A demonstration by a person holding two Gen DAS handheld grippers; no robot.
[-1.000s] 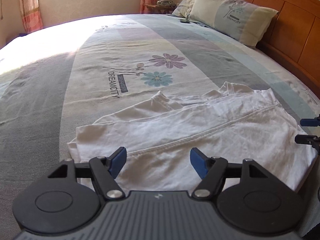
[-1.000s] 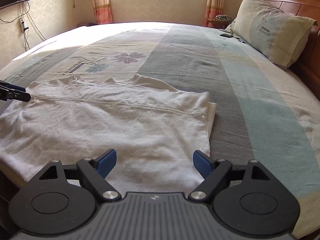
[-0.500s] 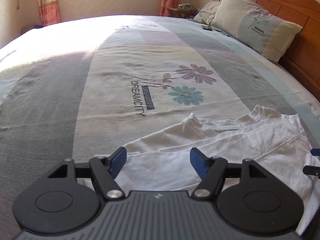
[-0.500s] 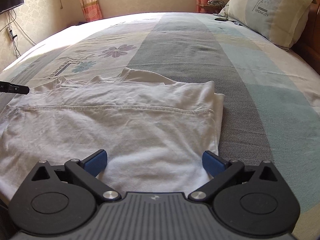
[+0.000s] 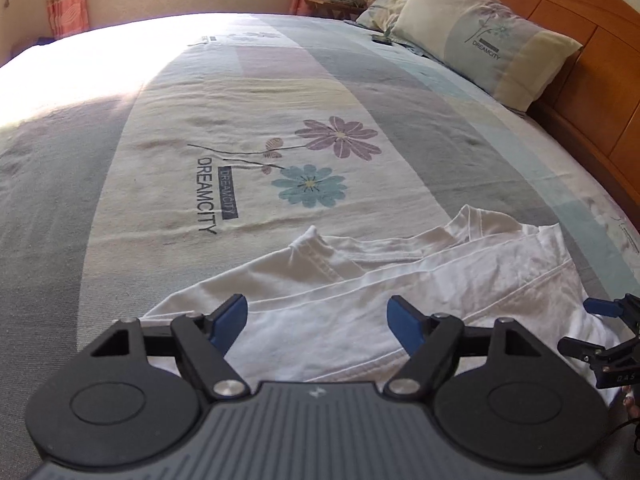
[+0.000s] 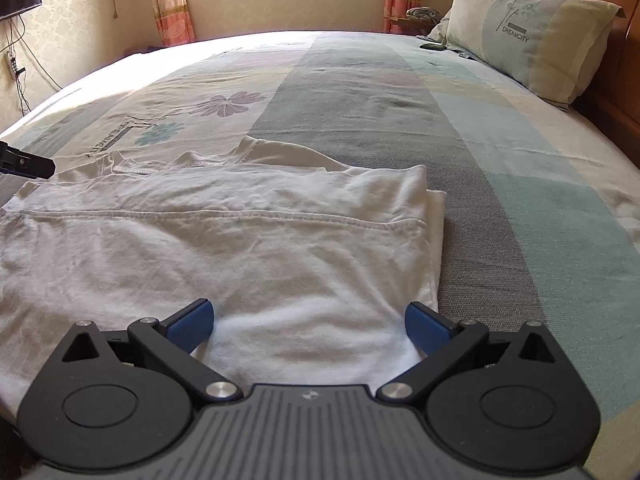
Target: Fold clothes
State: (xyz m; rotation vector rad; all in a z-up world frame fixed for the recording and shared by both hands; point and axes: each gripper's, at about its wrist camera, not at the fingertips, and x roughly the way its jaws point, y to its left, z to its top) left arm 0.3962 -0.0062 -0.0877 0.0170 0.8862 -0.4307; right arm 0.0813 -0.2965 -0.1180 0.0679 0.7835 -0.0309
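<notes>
Both your grippers, left [image 5: 318, 322] and right [image 6: 308, 326], gape empty; pinch only the shirt's [image 6: 224, 248] top layer and its fold could slip apart.

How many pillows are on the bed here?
2. The large pillow leans against the wooden headboard; the second pillow lies just beyond it, mostly hidden. More could sit out of view.

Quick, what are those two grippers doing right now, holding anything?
Left gripper: open, holding nothing, above the white T-shirt.
Right gripper: open, holding nothing, above the same shirt.
</notes>
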